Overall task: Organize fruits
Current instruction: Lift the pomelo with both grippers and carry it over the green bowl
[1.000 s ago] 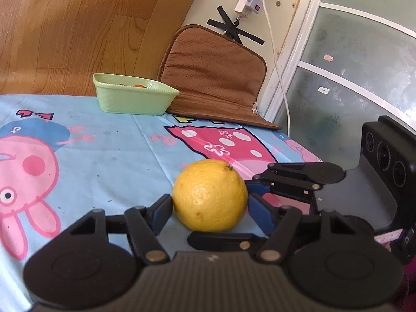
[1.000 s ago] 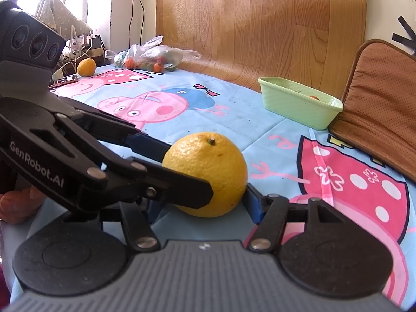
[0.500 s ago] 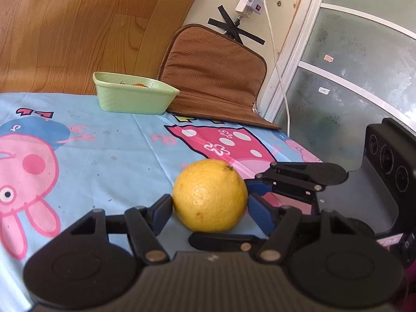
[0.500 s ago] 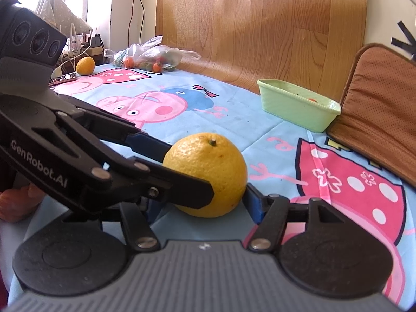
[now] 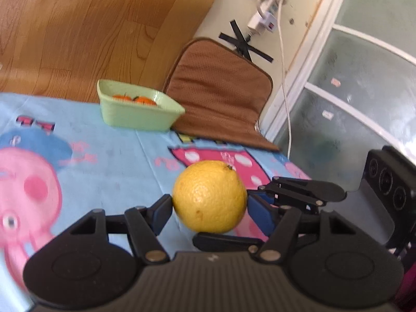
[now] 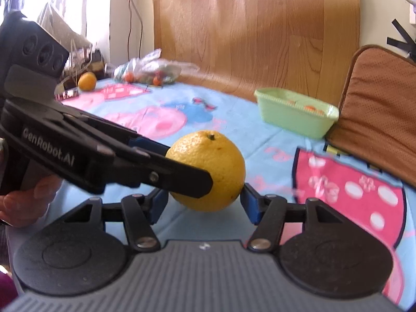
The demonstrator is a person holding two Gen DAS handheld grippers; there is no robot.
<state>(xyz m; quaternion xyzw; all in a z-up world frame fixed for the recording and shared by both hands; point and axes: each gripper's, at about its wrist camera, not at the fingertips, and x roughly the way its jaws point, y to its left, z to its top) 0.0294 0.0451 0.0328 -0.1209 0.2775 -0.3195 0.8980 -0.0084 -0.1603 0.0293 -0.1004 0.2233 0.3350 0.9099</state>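
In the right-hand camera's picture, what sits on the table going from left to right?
Small orange fruit → plastic bag of fruit → big yellow citrus → green basket → brown cushion.

Wood-panelled wall, frosted glass door

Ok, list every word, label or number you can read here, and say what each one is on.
"GenRobot.AI": white lettering on the side of the left gripper, read in the right wrist view.
Tablecloth: pink and yellow cartoon characters, too blurred to read.
Window stickers: too small to read.
Nothing else is legible.
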